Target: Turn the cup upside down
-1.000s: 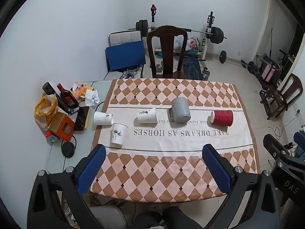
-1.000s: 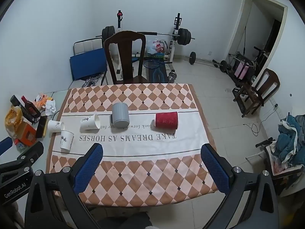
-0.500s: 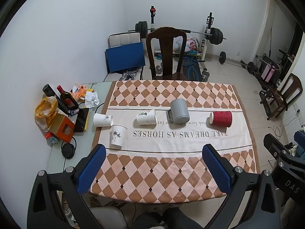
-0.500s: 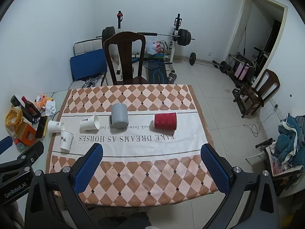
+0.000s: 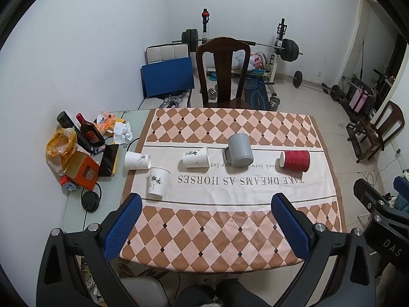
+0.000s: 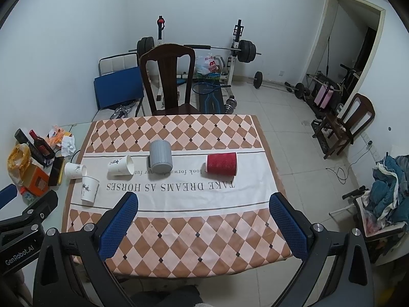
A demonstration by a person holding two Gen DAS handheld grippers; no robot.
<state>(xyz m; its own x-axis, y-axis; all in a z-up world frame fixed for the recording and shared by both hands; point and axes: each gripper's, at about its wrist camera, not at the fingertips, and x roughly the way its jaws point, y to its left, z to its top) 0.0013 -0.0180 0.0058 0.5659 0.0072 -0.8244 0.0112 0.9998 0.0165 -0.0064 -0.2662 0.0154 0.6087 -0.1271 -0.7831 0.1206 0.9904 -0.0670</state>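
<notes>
Hovering above the table, both grippers spread wide, gripping nothing. Red cup and two white cups lie sideways; flipping not started.

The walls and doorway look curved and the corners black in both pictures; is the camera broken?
No: in both wrist views a fisheye lens bends straight edges and leaves dark corners. Left view: even indoor light, table sharp. Right view: same, the red cup casts only a faint shadow.

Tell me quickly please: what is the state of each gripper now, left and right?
Left gripper: jaws open, holding nothing, above the table's near edge.
Right gripper: jaws open, holding nothing, also short of the cups.
</notes>
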